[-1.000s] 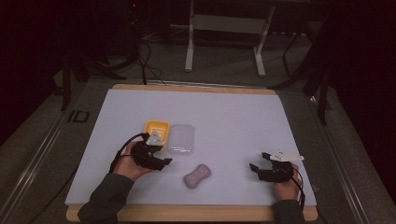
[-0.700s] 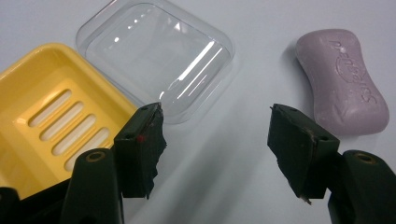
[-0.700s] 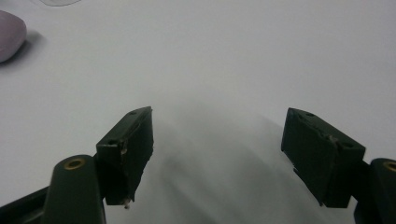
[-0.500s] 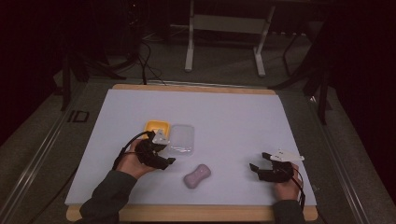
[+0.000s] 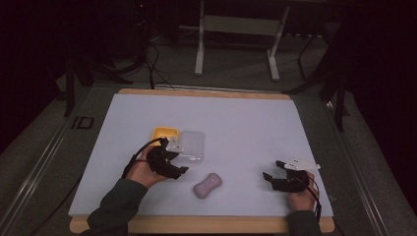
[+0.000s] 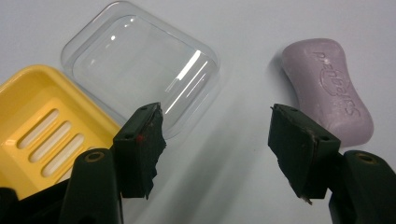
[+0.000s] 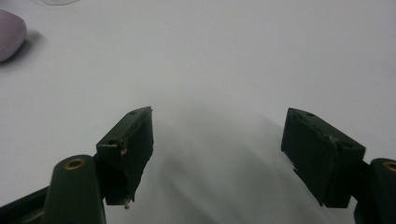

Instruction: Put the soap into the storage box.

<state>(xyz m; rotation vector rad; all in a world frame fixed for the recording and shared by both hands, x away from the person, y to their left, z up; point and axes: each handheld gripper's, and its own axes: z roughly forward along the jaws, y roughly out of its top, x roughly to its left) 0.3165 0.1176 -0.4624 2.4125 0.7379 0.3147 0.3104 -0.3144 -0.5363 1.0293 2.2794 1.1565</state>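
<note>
Since the earlier frames our left gripper (image 5: 173, 158) has shifted a little along the near edge of the lid (image 5: 192, 145), and its jaws have just been opening slightly with nothing between them. The right gripper (image 5: 273, 178) has kept its place near the counter's (image 5: 246, 118) right front corner.

In the left gripper view our jaws stand apart over bare counter, gripping nothing. The clear lid (image 6: 140, 65) lies ahead of the left jaw, its near rim just beyond that jaw's tip, and the yellow tray (image 6: 42, 135) sits beside it, touching or nearly so. The soap (image 6: 329, 88) lies ahead and to the right of the right jaw, close to it but not touching.

In the high view the soap (image 5: 207, 185) rests on the counter between our two hands, plainly nearer the left one. Its long axis runs slantwise, from near-left to far-right. The left gripper points toward the lid, so the soap lies off to its right and a bit nearer to us.

In the right gripper view the jaws of our right gripper (image 7: 217, 154) are also released, wide over empty counter, with the soap (image 7: 11, 32) far off at the upper left corner.

We judge that the left hand is the one to take the soap: it would have to swing right and set its jaws across the bar's narrow waist, square to that slanted axis.
</note>
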